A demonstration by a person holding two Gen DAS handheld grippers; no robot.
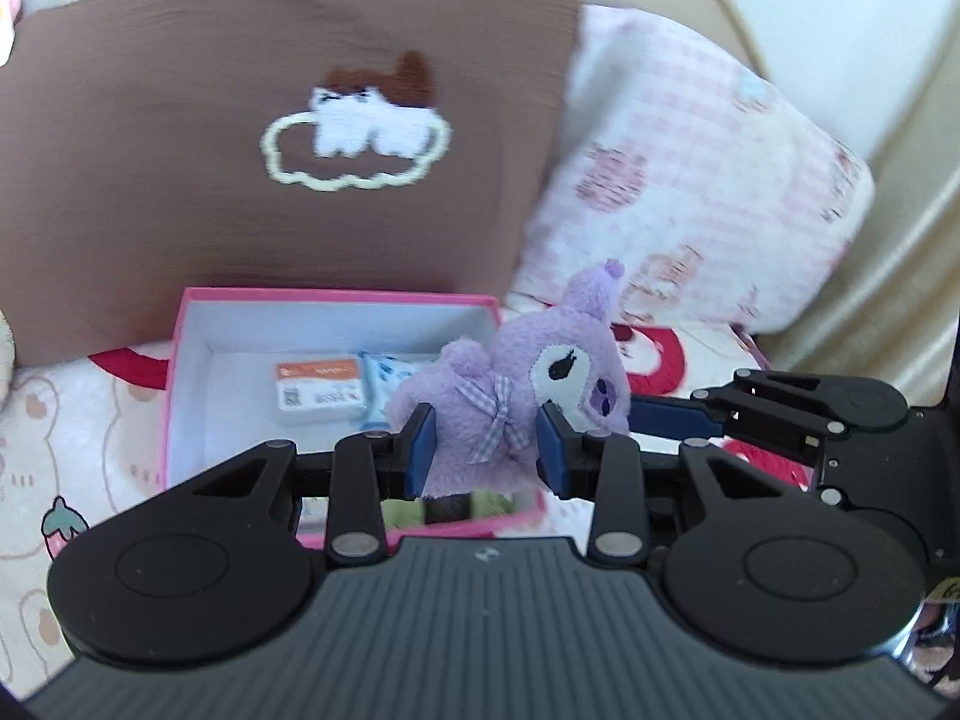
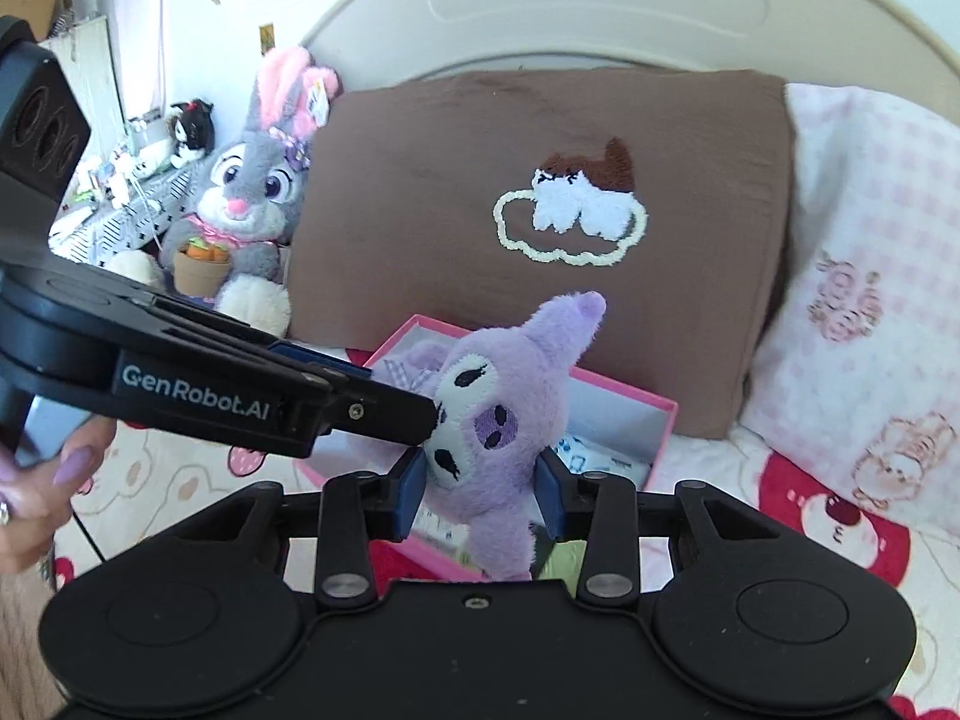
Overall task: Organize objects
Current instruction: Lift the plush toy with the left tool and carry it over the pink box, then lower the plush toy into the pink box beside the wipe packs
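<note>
1. Both grippers are on one toy here: a small purple plush (image 1: pixel 510 384), fuzzy pile all over, with a white stitched face patch, black embroidered eyes and a pointed ear tipped in paler lilac.
2. The left gripper (image 1: pixel 486 450) is clamped on the plush's body, its blue pads pressed into the fur on either side, right by a little lilac gingham bow.
3. The right gripper (image 2: pixel 480 486) is clamped on the head end; blue pads squeeze the soft fur just under the face patch.
4. In the right wrist view the left gripper's black finger comes in from the left and meets the plush at its face; a hand (image 2: pixel 36 480) with long lilac nails shows at the left edge.
5. The plush hangs above a pink box (image 1: pixel 198 324), a rectangular cardboard tray with a white inside, sitting on the bed.
6. Inside the box lie a flat white packet (image 1: pixel 321 390) with an orange band, and beside it a blue-and-white printed packet (image 1: pixel 384 375).
7. Behind the box stands a brown pillow (image 1: pixel 180 150), finely ribbed fabric, with a tufted white animal on a cream cloud outline.
8. To its right, a pink gingham pillow (image 1: pixel 690 180), soft and puffy.
9. The bedsheet (image 1: pixel 72 420) is cream with bear and strawberry prints.
10. By the rounded cream headboard (image 2: pixel 600 6) sits a grey bunny plush (image 2: pixel 252 192), pink-eared, holding a brown pot of carrots.
</note>
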